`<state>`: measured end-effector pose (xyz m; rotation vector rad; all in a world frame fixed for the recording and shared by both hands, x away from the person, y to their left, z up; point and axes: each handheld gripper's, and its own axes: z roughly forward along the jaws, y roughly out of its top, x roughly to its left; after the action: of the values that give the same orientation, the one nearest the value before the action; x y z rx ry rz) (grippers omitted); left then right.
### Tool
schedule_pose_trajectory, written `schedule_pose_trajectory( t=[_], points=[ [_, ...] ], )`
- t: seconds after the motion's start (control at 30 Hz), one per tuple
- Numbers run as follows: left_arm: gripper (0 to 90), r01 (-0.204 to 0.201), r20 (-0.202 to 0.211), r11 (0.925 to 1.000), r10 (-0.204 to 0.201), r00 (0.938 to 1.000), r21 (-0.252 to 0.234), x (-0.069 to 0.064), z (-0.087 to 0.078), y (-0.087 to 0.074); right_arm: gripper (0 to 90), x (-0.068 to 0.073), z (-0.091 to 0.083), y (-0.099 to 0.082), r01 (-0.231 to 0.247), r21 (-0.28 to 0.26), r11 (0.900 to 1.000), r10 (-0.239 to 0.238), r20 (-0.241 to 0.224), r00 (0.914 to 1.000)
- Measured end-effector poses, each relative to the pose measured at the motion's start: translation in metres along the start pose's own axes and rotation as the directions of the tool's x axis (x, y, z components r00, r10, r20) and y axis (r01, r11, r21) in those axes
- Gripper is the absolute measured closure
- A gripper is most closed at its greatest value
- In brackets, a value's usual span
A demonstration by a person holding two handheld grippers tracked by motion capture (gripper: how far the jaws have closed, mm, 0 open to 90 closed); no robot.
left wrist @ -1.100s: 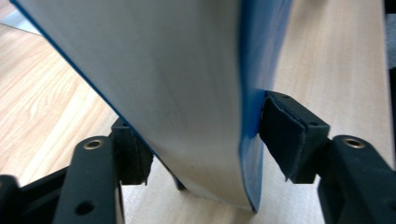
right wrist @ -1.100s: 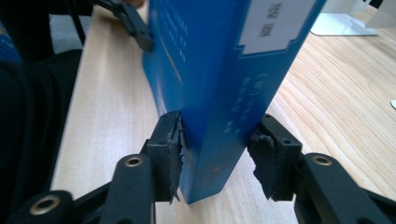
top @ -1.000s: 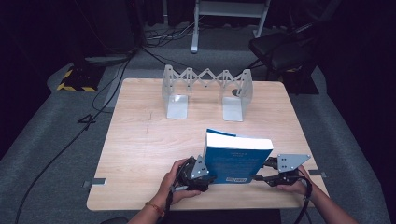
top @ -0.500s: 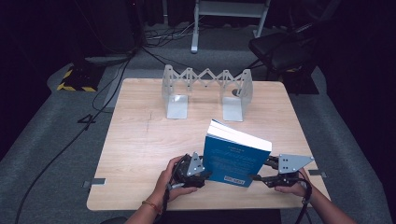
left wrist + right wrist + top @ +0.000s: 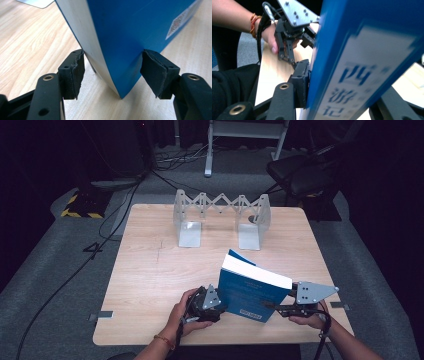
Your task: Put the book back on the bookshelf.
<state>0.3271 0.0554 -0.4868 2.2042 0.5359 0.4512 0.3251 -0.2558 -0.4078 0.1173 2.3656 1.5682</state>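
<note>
Tilted further than half a second ago, the thick blue-covered book with white page edges point(image 5: 255, 287) now leans with its top edge dropping toward the person's right, where a second ago it stood nearly square between the two grippers. Its long axis runs roughly left to right across the near part of the light wooden table point(image 5: 150, 270), and its lower corner points down at the tabletop, as the left gripper view shows point(image 5: 120, 45).

On the cover a white label carries blue Chinese characters (西游记 is readable, though blurred) in the right gripper view point(image 5: 352, 82). A second small white sticker near the book's lower edge has print too small to read point(image 5: 178, 23).

The left gripper point(image 5: 207, 302), held in the person's left hand point(image 5: 182, 312), has its black padded jaws set on either side of the book's corner: the right pad touches the blue cover, the left pad sits at the white page edge, so the jaws look clamped on the book. The right gripper point(image 5: 290, 307), in the right hand point(image 5: 307, 320), has one pad pressed flat against the cover; its other jaw lies behind the book, so I cannot tell whether that grip is closed.

Toward the far side of the table, well apart from the book, stands a grey metal expanding bookend rack with a zigzag lattice point(image 5: 222, 215).
</note>
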Motion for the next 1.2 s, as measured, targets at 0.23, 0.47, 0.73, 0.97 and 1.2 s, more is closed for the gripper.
schedule_pose_trajectory(
  t=[0.23,0.47,0.73,0.97,1.2],
  points=[
    [37.2,-0.002,-0.056,0.9994,0.000,0.9984,-0.035,0.001,0.013,0.004,56.3,-0.008,0.000,0.007,0.003,-0.002,1.0000,-0.003,0.045,0.9990],
    [37.4,-0.024,-0.091,0.9991,0.021,0.9956,-0.035,0.007,0.026,0.012,55.4,-0.017,-0.001,0.012,0.037,0.000,0.9993,-0.037,0.079,0.9962],
    [37.4,-0.020,-0.096,0.9994,0.017,0.9952,-0.030,0.018,0.040,0.022,55.0,-0.030,-0.007,0.010,-0.001,-0.022,0.9998,0.004,0.125,0.9922],
    [37.1,-0.004,-0.105,0.9997,0.002,0.9944,-0.023,0.022,0.045,0.027,52.7,-0.036,-0.011,0.014,-0.020,-0.031,0.9993,0.025,0.164,0.9862],
    [34.3,0.085,-0.101,0.9930,-0.076,0.9920,0.082,0.041,0.016,0.002,56.5,-0.036,-0.012,0.016,-0.050,-0.023,0.9985,0.053,0.144,0.9882]
  ],
)
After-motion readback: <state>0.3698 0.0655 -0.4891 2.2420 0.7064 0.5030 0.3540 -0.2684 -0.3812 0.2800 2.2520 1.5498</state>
